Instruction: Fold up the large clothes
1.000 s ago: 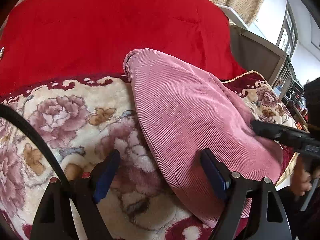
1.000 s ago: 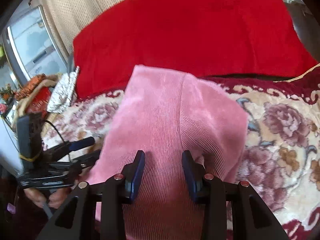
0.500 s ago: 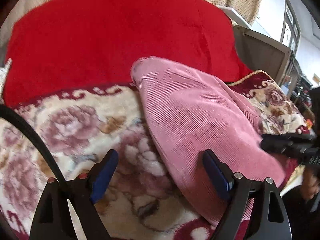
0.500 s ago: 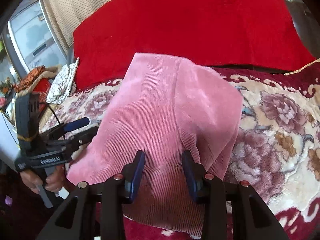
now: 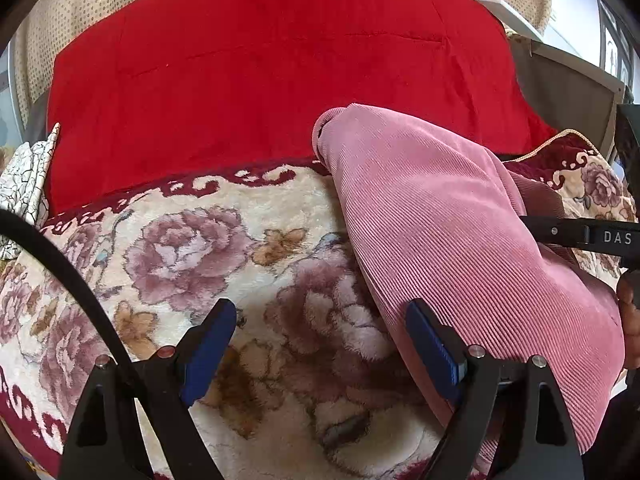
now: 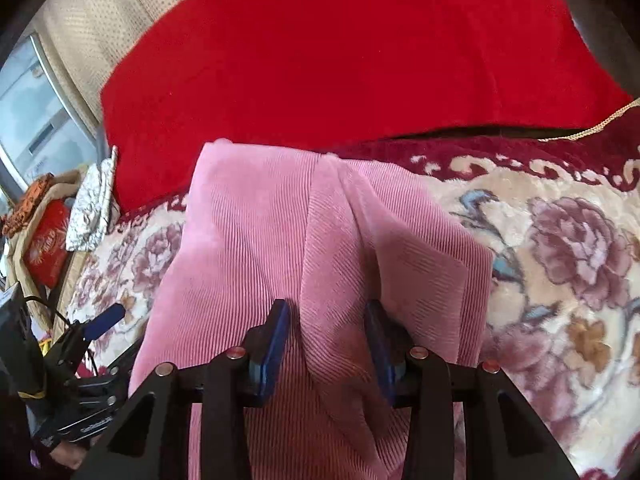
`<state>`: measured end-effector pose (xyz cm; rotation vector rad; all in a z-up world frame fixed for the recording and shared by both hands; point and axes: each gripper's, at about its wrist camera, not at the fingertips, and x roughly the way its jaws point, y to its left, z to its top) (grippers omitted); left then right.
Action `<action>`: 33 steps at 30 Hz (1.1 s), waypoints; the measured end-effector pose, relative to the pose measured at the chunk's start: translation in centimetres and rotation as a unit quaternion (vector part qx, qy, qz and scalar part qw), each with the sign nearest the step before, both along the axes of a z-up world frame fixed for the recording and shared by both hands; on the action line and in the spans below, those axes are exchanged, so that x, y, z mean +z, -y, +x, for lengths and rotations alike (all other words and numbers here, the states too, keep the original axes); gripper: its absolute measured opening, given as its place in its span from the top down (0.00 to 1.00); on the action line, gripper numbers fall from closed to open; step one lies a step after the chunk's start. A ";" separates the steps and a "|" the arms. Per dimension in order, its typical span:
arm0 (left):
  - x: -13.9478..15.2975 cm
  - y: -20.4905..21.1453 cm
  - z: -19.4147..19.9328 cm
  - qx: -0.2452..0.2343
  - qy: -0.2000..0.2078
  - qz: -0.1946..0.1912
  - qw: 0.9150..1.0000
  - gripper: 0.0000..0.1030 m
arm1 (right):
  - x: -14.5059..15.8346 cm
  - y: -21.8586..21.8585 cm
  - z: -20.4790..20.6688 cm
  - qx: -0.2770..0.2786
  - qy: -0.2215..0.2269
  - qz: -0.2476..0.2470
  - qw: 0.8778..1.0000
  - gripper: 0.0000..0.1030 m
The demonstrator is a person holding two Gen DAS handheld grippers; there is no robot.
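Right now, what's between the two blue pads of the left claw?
Only the flowery blanket, seen in the left wrist view. The pink garment lies just outside the left claw, beside its right pad.

Since the earlier views, the pink corduroy garment [image 6: 280, 248] has been drawn nearer and lower by the right hand-held gripper [image 6: 326, 340]; a ridge of fabric now stands between its pads.

A bed covered by a plush floral blanket [image 5: 192, 248] carries a pink corduroy garment [image 5: 448, 240], folded along its right side, with a red blanket [image 5: 260, 80] spread at the far end.
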<state>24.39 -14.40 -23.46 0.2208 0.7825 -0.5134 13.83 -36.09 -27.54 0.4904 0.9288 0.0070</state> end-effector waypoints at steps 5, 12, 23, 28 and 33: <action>0.0 0.1 0.1 0.001 0.000 0.001 1.000 0.16 | 0.0 0.2 -0.3 0.000 0.007 0.008 1.000 0.58; 0.0 0.0 -0.2 0.005 0.003 0.004 1.000 0.16 | -0.2 0.3 -0.8 0.001 0.013 0.009 1.000 0.58; 0.8 -1.5 -1.2 0.037 0.039 0.026 0.998 0.16 | -0.1 0.2 -1.0 0.000 0.017 0.010 1.000 0.58; 1.2 -4.1 -0.4 0.083 0.033 0.015 0.996 0.16 | -0.2 0.2 -1.0 0.000 0.020 0.012 1.000 0.58; 1.7 -6.5 0.2 0.129 0.038 0.012 0.991 0.16 | -0.2 0.2 -0.8 0.001 0.021 0.008 1.000 0.58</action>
